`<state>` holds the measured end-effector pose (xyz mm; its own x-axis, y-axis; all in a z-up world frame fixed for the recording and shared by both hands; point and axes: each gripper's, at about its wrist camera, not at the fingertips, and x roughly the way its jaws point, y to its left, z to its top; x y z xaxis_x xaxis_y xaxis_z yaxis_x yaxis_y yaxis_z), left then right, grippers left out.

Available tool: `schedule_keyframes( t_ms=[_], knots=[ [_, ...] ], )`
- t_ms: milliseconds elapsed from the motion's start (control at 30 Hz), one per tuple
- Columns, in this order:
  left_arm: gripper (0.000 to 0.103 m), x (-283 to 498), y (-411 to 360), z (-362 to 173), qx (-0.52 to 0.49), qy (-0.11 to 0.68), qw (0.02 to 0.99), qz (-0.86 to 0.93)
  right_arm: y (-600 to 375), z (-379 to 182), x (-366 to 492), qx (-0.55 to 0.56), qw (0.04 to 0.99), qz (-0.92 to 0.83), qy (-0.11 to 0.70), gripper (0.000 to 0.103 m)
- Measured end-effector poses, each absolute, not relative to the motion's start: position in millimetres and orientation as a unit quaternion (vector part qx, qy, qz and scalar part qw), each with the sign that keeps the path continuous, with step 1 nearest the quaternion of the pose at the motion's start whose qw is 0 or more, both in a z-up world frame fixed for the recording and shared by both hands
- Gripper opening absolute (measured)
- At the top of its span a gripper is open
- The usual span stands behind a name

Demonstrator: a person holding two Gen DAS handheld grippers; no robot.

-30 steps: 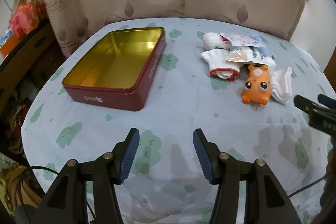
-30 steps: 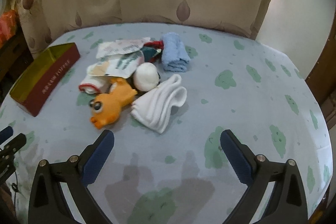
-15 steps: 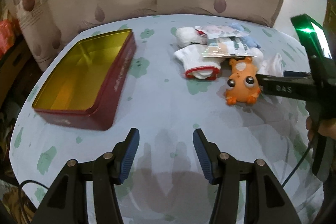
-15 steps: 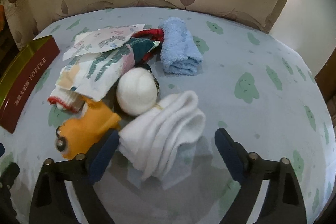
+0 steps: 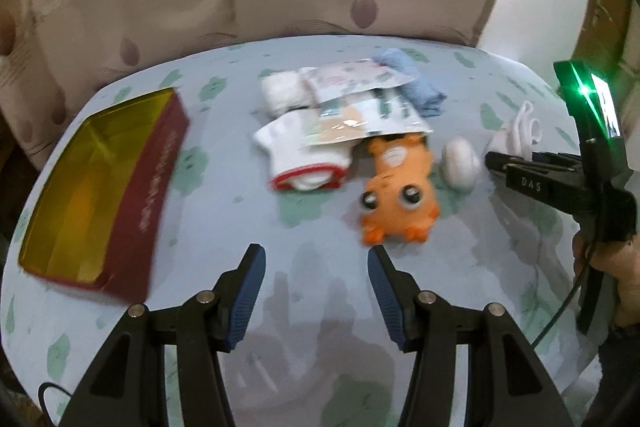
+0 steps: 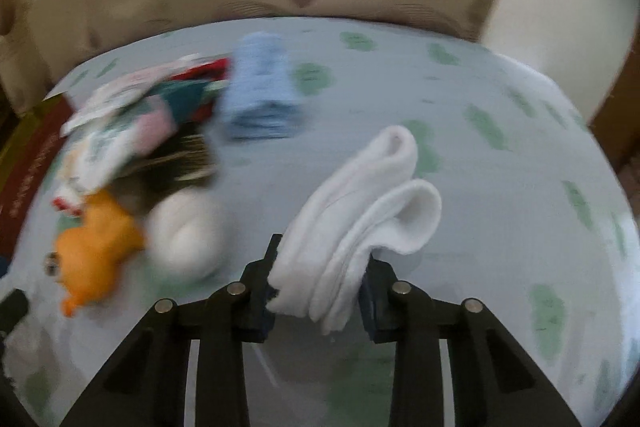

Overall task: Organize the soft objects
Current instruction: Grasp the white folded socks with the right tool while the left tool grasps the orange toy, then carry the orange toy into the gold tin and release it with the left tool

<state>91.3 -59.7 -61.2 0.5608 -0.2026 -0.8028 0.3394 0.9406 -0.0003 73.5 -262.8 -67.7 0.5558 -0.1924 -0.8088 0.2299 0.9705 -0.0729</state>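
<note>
The right tongs (image 6: 318, 267) pinch the white socks (image 6: 360, 211) near one end, just above the worktop (image 6: 500, 155). They could slip out. The left tongs (image 5: 316, 279) wait open, near the tin (image 5: 92, 187).

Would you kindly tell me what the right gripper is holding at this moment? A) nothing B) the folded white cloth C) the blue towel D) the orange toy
B: in the right wrist view the right gripper is shut on the folded white cloth, while the orange toy and blue towel lie apart on the table.
</note>
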Motion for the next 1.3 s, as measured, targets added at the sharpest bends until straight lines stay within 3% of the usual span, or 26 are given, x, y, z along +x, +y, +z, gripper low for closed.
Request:
schedule_keyframes(
  t_ms=[167,333,467,767,867,1300],
  knots=[
    [0.055,100.8,-85.6,-61.2,0.085,0.445,0.873,-0.181,-304.8,-75.2,62.5,0.071,0.883,-0.148,0.441,0.030],
    [0.055,110.6,-110.7,-59.1,0.099,0.448,0.865,-0.204,-286.3,-76.7,66.6,0.013,0.885,-0.164,0.436,0.031],
    [0.060,125.2,-126.0,-62.7,0.102,0.462,0.851,-0.227,-292.4,-75.9,65.6,0.028,0.886,-0.155,0.435,0.032],
    [0.060,153.9,-142.0,-84.4,0.115,0.487,0.839,-0.213,-296.3,-76.9,66.5,0.043,0.888,-0.147,0.434,0.034],
    [0.056,160.0,-143.3,-92.0,0.110,0.501,0.834,-0.204,-296.7,-77.2,66.8,0.046,0.888,-0.145,0.434,0.034],
    [0.054,128.1,-126.3,-75.7,0.112,0.491,0.828,-0.249,-296.9,-77.2,66.6,0.046,0.888,-0.145,0.434,0.034]
  ],
)
